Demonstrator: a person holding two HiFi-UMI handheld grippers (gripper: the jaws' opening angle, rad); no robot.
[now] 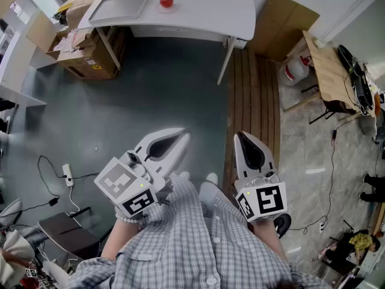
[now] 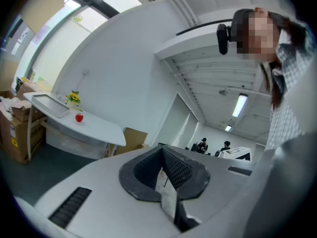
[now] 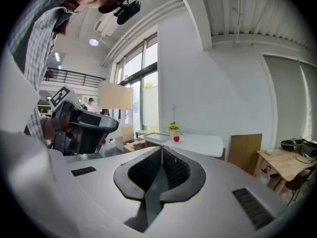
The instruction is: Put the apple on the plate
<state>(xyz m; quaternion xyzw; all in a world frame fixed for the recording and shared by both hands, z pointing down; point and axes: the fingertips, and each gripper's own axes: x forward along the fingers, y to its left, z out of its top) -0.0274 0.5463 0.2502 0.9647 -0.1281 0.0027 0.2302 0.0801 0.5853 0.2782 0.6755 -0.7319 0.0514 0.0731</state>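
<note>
left gripper (image 2: 162, 148): jaws pressed together, nothing between them, tilted up toward the far wall
apple (image 2: 79, 117): tiny red one, way off to the left on the white table (image 2: 101, 128)
tray (image 2: 51, 105): flat and grey, same table, left of the apple
flowers (image 2: 73, 97): yellow bunch just behind the apple, by the wall
cardboard boxes (image 2: 14, 128): piled on the floor at the table's left end
cardboard sheet (image 2: 132, 137): leaning on the wall past the table's right end
person (image 2: 290, 78): checked shirt along the right edge, black camera (image 2: 224, 35) at the head
far figures (image 2: 203, 145): two dark shapes deep in the room, under a strip light (image 2: 239, 105)
</note>
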